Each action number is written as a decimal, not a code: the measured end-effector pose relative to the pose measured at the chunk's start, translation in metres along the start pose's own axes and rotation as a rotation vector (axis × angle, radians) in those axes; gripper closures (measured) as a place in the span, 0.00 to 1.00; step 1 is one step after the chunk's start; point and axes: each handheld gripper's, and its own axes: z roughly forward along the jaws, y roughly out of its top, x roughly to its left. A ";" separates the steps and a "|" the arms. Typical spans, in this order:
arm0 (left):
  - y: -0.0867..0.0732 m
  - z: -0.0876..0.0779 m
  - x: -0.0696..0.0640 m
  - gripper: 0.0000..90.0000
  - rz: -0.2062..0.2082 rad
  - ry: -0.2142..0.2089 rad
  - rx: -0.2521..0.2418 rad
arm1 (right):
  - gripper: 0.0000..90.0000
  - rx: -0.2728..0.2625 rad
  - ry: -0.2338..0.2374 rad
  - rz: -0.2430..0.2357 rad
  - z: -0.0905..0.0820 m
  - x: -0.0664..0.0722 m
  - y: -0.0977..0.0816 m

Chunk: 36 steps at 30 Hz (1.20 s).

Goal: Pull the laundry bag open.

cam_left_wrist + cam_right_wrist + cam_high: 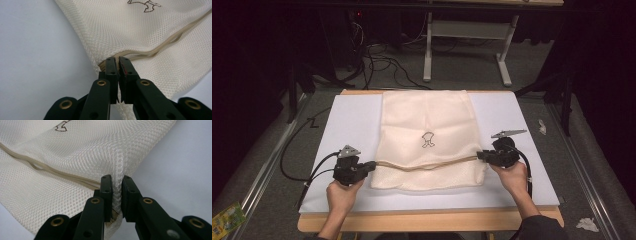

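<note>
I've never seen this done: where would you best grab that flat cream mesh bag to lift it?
Probably at its side edges, where the tan cord crosses the mesh bag. It lies flat, so come in level from each side, as the left gripper and right gripper do.

I see a cream mesh bag (427, 120) of open-weave cloth, finely perforated and matt, with a smooth tan cord (427, 164) along its fold. Under it my white board (347, 125) looks smooth and matt, like paper or foam, edged by pale wood. Both grippers' black plastic has a dull sheen, with brass-coloured rivets.
</note>
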 end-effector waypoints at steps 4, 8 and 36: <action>-0.001 0.000 0.000 0.96 0.004 0.010 0.002 | 0.90 0.006 0.004 0.006 0.002 0.000 -0.006; -0.002 0.003 -0.001 0.92 0.020 0.012 0.017 | 0.87 0.008 0.006 0.016 0.005 -0.002 -0.011; 0.006 -0.022 0.011 0.57 0.039 0.020 -0.126 | 0.62 -0.156 -0.104 -0.046 -0.025 0.002 -0.016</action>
